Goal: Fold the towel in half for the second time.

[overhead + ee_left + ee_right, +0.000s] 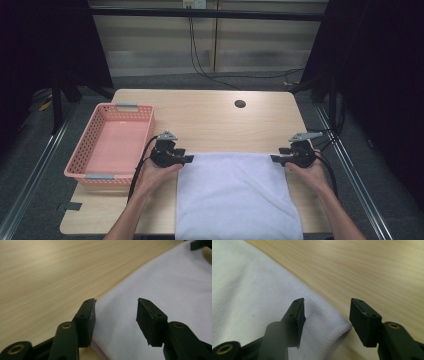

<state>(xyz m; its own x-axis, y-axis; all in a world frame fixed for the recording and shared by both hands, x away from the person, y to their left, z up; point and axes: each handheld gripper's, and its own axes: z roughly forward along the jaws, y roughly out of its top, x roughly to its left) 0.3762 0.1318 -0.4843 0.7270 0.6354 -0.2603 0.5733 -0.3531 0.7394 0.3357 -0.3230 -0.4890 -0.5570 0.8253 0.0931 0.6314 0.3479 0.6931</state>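
Cloth like this white towel [237, 195] looks soft, light and floppy, lying flat on the near half of the desk [210, 117] and hanging over its front edge, so I'd take it by the two far corners. Both hands hold low there, left tool [186, 159] and right tool [274, 158] pointing inward, jaws apart around a corner each, pink basket [95, 167] to the left
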